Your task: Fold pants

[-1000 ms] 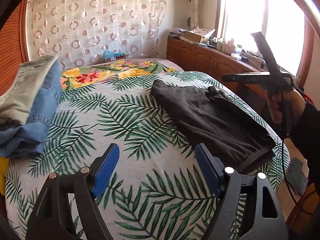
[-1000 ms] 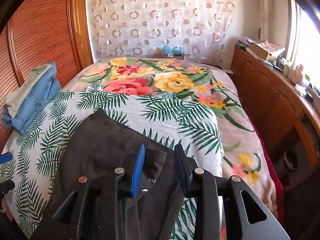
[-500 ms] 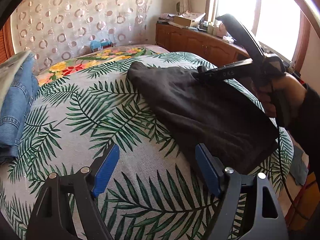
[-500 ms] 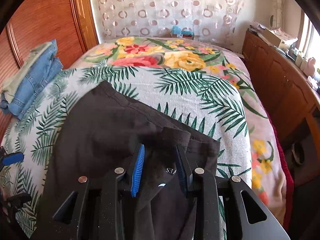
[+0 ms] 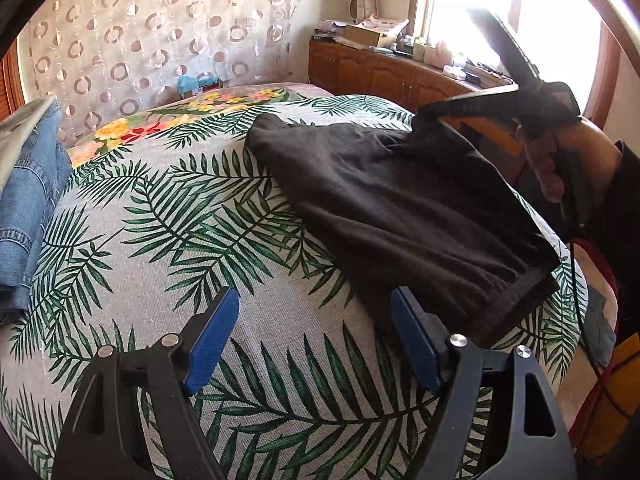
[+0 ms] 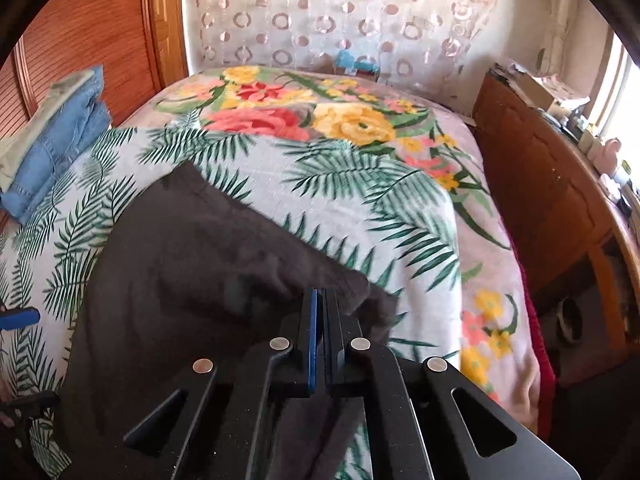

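Left wrist view: the big bed (image 5: 240,320) holds the black pants (image 5: 400,208). The right gripper (image 6: 320,312) has its fingers pinching one corner. The left gripper (image 5: 312,340) is spread wide, so it should grab the near corner before lifting.

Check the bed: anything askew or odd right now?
Nothing damaged or spilled. The black pants lie diagonally, wrinkled, one corner lifted off the bedspread by the shut right gripper. The left gripper is open, holding nothing. Folded jeans sit at the edge.
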A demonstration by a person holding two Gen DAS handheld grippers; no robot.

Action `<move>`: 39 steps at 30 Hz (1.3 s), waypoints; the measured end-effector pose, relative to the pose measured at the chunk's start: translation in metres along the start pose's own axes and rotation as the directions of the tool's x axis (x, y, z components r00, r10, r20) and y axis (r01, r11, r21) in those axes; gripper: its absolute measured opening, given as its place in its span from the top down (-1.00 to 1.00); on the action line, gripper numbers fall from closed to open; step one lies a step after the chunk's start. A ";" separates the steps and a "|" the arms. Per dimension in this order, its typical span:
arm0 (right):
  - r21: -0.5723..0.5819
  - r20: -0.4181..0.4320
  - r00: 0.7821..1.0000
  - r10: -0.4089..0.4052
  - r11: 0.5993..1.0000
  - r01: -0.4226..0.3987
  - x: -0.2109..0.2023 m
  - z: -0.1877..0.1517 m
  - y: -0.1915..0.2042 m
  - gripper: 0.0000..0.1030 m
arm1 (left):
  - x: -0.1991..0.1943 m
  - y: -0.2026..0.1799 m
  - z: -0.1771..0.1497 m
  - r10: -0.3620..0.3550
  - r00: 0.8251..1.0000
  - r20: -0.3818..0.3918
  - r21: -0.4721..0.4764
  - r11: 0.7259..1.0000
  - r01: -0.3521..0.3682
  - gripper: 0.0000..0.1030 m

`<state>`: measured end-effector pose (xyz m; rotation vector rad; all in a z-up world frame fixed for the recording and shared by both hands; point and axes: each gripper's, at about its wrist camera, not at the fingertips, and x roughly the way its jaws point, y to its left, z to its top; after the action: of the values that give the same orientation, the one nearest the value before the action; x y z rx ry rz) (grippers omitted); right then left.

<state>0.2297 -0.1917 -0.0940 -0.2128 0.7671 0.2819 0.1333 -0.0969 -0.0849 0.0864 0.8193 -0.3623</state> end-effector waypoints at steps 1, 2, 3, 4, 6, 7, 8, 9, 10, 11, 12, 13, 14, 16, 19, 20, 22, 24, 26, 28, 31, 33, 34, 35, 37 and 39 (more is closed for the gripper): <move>0.005 0.018 1.000 -0.025 1.000 0.025 -0.005 0.000 -0.002 0.97 | 0.001 0.000 0.000 0.000 1.000 -0.002 0.001 1.000 0.000 -0.53; 0.013 0.032 0.998 -0.049 0.999 0.048 -0.008 0.000 -0.007 0.97 | 0.002 0.000 0.000 0.001 1.000 -0.006 0.004 1.000 -0.001 -0.53; 0.032 0.037 0.997 -0.063 0.998 0.062 -0.009 0.000 -0.013 0.97 | 0.003 0.000 0.001 0.003 1.000 -0.008 0.006 1.000 -0.003 -0.53; 0.050 0.038 0.997 -0.073 0.996 0.071 -0.009 -0.001 -0.019 0.97 | 0.004 0.000 0.001 0.006 1.000 -0.012 0.008 1.000 -0.006 -0.53; 0.065 0.035 0.994 -0.100 0.993 0.098 -0.006 -0.005 -0.027 0.97 | 0.006 0.000 0.001 0.006 1.000 -0.020 0.010 1.000 -0.006 -0.53; 0.070 0.034 0.993 -0.115 0.991 0.112 -0.005 -0.006 -0.028 0.97 | 0.007 0.001 0.001 0.006 1.000 -0.024 0.009 1.000 -0.005 -0.53; 0.075 0.029 0.992 -0.119 0.990 0.117 -0.003 -0.009 -0.031 0.97 | 0.008 0.001 0.001 0.005 1.000 -0.027 0.008 1.000 -0.005 -0.53; 0.081 0.024 0.993 -0.118 0.990 0.116 -0.001 -0.011 -0.034 0.97 | 0.009 0.002 0.001 0.005 0.999 -0.033 0.004 1.000 -0.005 -0.53; 0.086 0.022 0.992 -0.121 0.989 0.118 0.001 -0.013 -0.035 0.97 | 0.010 0.003 0.000 0.005 0.999 -0.038 0.001 1.000 -0.005 -0.53; 0.093 0.026 0.993 -0.117 0.989 0.114 0.002 -0.014 -0.036 0.97 | 0.011 0.003 0.000 0.003 0.999 -0.041 -0.001 1.000 -0.003 -0.53; 0.100 0.034 0.994 -0.101 0.990 0.097 0.001 -0.015 -0.035 0.97 | 0.011 0.003 0.000 0.003 0.999 -0.044 -0.003 1.000 -0.003 -0.53; 0.105 0.046 0.996 -0.079 0.992 0.074 0.000 -0.017 -0.035 0.97 | 0.013 0.003 0.000 0.004 0.999 -0.050 -0.003 1.000 -0.004 -0.53; 0.110 0.054 0.997 -0.064 0.992 0.058 -0.002 -0.016 -0.035 0.97 | 0.013 0.003 0.000 0.006 0.999 -0.054 -0.001 1.000 -0.006 -0.53; 0.122 0.064 0.997 -0.050 0.992 0.042 -0.003 -0.015 -0.037 0.71 | 0.015 0.002 0.000 0.008 0.998 -0.061 0.003 1.000 -0.008 -0.53; 0.168 0.073 0.997 -0.008 0.986 -0.004 0.001 -0.013 -0.043 0.21 | 0.016 0.001 0.000 0.013 0.998 -0.065 0.009 1.000 -0.013 -0.53; 0.182 0.073 0.997 0.007 0.983 -0.020 0.004 -0.013 -0.044 0.21 | 0.017 0.000 0.000 0.017 0.998 -0.066 0.011 1.000 -0.016 -0.53; 0.200 0.053 0.998 0.016 0.979 -0.026 0.010 -0.011 -0.046 0.21 | 0.018 -0.002 0.000 0.028 0.997 -0.068 0.022 0.999 -0.026 -0.54; 0.208 0.021 0.999 0.034 0.977 -0.038 0.018 -0.009 -0.046 0.21 | 0.019 -0.004 0.000 0.030 0.997 -0.069 0.025 0.999 -0.028 -0.54; 0.196 -0.010 0.999 0.041 0.980 -0.038 0.027 -0.006 -0.044 0.43 | 0.019 -0.003 0.000 0.027 0.997 -0.069 0.022 0.999 -0.026 -0.54; 0.168 -0.017 0.999 0.051 0.985 -0.048 0.030 -0.004 -0.042 0.92 | 0.020 -0.003 0.001 0.028 0.997 -0.068 0.023 0.999 -0.026 -0.54; 0.139 0.054 0.997 -0.047 0.989 0.040 0.018 0.000 -0.040 0.92 | 0.020 -0.002 0.001 0.027 0.997 -0.069 0.022 0.999 -0.025 -0.54; 0.139 0.057 0.986 -0.154 0.980 0.145 0.016 -0.001 -0.042 0.91 | 0.020 -0.002 0.000 0.026 0.997 -0.069 0.021 0.999 -0.024 -0.54; 0.122 0.053 0.987 -0.153 0.982 0.146 0.018 -0.002 -0.042 0.91 | 0.020 -0.002 0.001 0.026 0.997 -0.069 0.021 0.999 -0.024 -0.54; 0.113 0.040 0.989 -0.140 0.984 0.135 0.021 -0.004 -0.042 0.86 | 0.020 -0.002 0.002 0.026 0.997 -0.069 0.022 0.999 -0.025 -0.54; 0.112 0.013 0.988 -0.153 0.982 0.151 0.023 -0.007 -0.045 0.59 | 0.020 -0.002 0.002 0.027 0.997 -0.069 0.022 0.999 -0.025 -0.54; 0.120 0.020 0.991 -0.133 0.984 0.130 0.019 -0.011 -0.049 0.49 | 0.020 -0.001 0.001 0.026 0.997 -0.069 0.021 0.999 -0.024 -0.54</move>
<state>0.2518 -0.2377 -0.1104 -0.1462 0.7360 0.1132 0.1464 -0.1041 -0.0984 0.1284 0.8822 -0.3456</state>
